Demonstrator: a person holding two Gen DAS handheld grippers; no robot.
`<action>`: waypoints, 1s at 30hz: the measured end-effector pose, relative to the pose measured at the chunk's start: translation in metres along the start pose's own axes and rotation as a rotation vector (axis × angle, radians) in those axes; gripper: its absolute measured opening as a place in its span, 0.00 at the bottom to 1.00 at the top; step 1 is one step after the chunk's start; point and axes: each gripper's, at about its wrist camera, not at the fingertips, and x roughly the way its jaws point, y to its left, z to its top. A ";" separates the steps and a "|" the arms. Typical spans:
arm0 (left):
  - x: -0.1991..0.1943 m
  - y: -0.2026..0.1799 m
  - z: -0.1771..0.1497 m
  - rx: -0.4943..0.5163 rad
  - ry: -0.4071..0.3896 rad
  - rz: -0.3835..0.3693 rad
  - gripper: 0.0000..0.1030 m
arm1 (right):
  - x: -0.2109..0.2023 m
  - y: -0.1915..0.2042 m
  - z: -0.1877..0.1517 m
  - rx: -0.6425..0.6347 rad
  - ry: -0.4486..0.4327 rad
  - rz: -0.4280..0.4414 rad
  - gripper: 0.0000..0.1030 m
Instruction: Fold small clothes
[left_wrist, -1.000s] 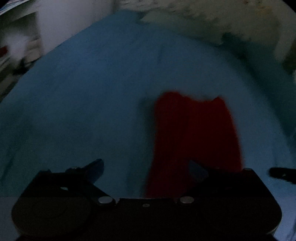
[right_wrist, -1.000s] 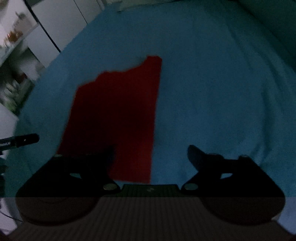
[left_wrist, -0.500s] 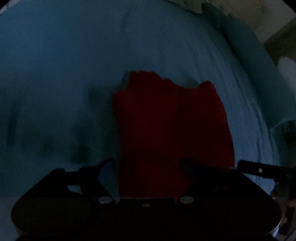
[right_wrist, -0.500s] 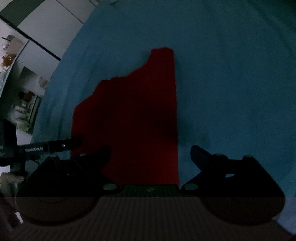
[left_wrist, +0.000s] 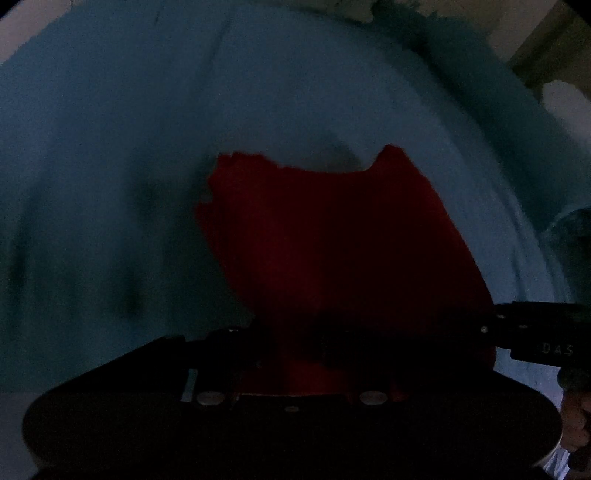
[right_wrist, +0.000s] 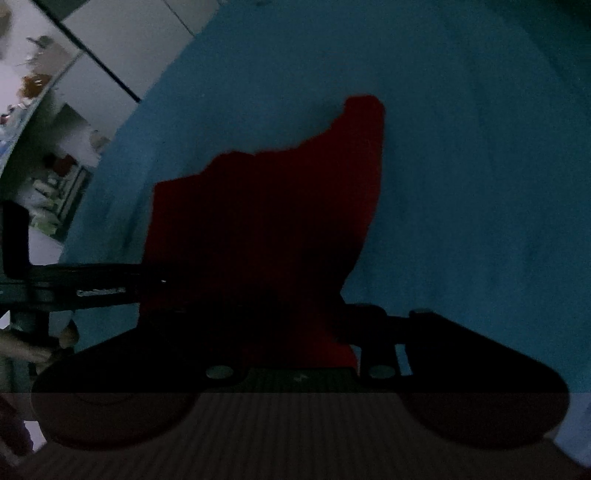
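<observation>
A red garment (left_wrist: 332, 251) lies mid-frame on a blue sheet (left_wrist: 110, 147), its near hem at the bottom. Both the left gripper (left_wrist: 295, 339) and right gripper (right_wrist: 295, 325) have just been closing, pinching that hem; folding has apparently barely begun.

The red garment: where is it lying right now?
The red garment lies on the blue bedsheet, centre in both wrist views, its near edge at the left gripper and right gripper, whose jaws have just been closing.
</observation>
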 end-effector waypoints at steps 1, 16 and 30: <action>-0.008 -0.007 -0.001 0.007 -0.020 -0.007 0.26 | -0.010 0.003 0.000 -0.019 -0.016 -0.003 0.41; -0.070 -0.149 -0.116 0.043 -0.061 -0.018 0.27 | -0.178 -0.046 -0.122 -0.058 -0.067 -0.040 0.41; 0.018 -0.181 -0.151 0.090 -0.026 0.147 0.29 | -0.129 -0.137 -0.197 0.090 -0.008 -0.056 0.48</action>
